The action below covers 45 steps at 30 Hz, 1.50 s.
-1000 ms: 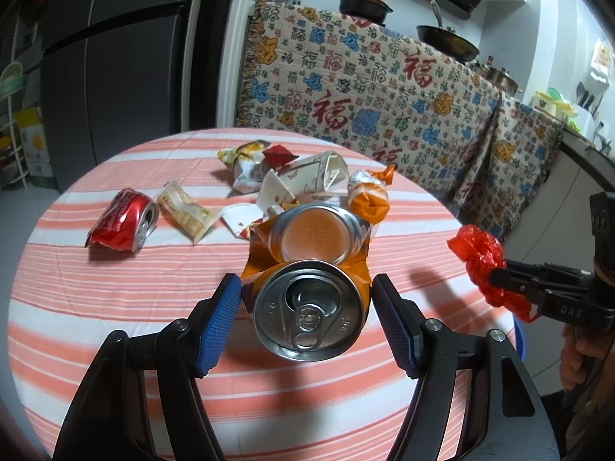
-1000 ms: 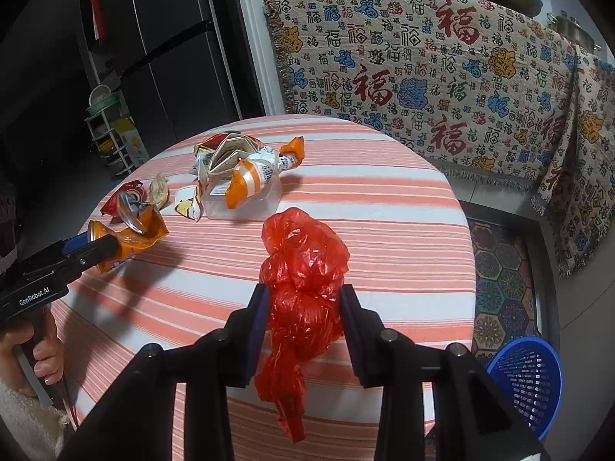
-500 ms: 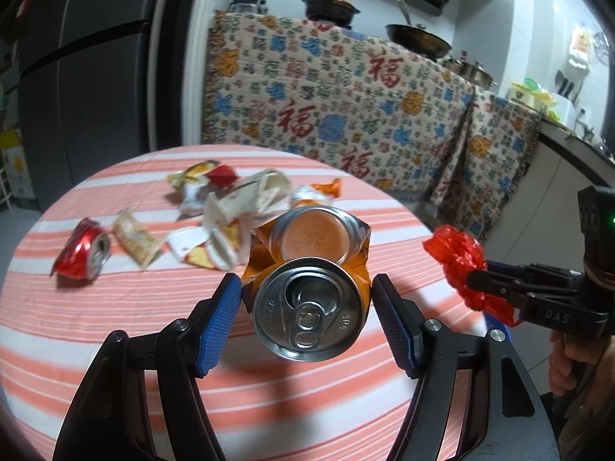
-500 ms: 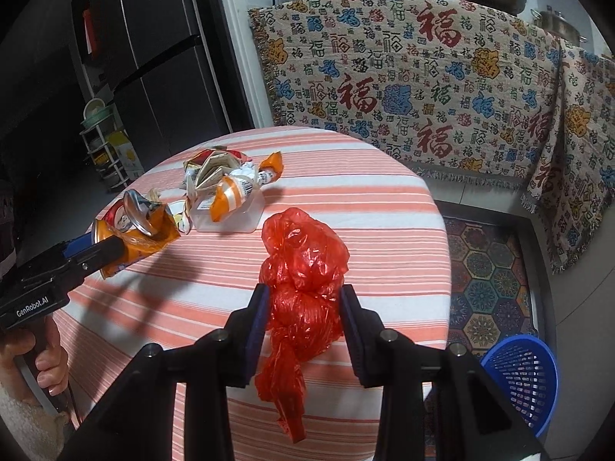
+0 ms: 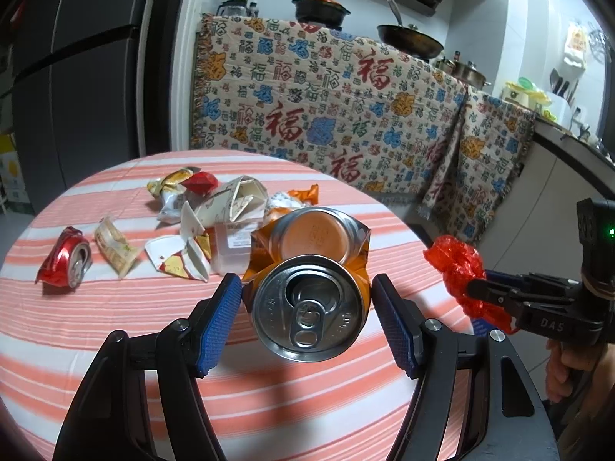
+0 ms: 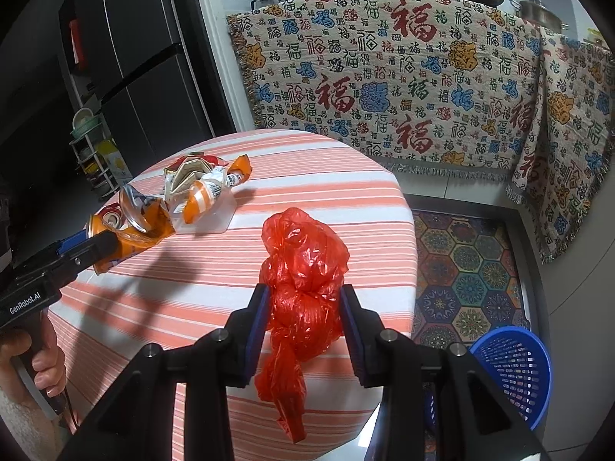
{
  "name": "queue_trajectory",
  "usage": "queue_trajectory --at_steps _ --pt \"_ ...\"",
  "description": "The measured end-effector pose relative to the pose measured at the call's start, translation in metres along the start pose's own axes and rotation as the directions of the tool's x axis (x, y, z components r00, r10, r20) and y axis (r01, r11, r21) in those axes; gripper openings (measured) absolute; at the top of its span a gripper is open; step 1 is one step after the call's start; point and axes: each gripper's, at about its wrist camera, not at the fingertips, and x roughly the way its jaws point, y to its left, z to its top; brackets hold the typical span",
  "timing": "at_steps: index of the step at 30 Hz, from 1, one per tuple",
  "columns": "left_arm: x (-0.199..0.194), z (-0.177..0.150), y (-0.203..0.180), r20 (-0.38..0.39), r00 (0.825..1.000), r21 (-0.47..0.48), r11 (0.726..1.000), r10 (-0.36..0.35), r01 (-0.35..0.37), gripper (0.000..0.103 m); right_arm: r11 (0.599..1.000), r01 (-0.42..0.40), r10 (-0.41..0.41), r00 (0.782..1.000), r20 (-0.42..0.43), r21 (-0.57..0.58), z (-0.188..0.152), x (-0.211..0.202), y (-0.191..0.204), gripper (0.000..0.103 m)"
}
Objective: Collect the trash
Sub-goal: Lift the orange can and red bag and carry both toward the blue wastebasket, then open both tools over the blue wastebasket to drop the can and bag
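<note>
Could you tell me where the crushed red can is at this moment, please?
In the left wrist view the crushed red can lies on its side at the far left of the striped table, apart from the pile, with a torn wrapper just to its right.

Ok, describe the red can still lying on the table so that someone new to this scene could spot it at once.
Find the round table with the orange and white striped cloth, then the heap of wrappers towards its far side. The crushed red can lies on its side left of that heap, apart from it. It is the only red metal piece on the cloth; the orange can is held in the air.
</note>
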Motion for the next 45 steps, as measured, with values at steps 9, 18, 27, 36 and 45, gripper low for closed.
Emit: queue_trajectory --at_steps 9,18,27,36,45 --pt "0.009 0.006 -0.021 -0.001 0.999 0.018 0.999 -0.035 0.035 0.071 1.0 0.022 -0.022 1.0 0.011 0.011 0.002 -0.006 -0.013 0.037" --pt "0.024 0.021 -0.071 -0.004 0.994 0.054 0.992 -0.111 0.111 0.071 0.996 0.062 -0.063 0.998 0.026 0.057 0.003 -0.024 -0.052 0.037" --pt "0.049 0.028 -0.166 -0.037 0.973 0.132 0.963 -0.23 0.233 0.071 0.975 0.172 -0.179 0.983 0.042 0.139 -0.004 -0.072 -0.135 0.037" --pt "0.093 0.01 -0.262 -0.143 0.939 0.184 0.924 -0.312 0.335 0.071 0.928 0.268 -0.283 0.959 0.02 0.259 -0.038 -0.103 -0.226 0.037" --pt "0.151 -0.029 -0.339 -0.269 0.903 0.219 0.892 -0.334 0.395 0.071 0.881 0.309 -0.301 0.95 -0.079 0.358 -0.084 -0.09 -0.308 0.037"
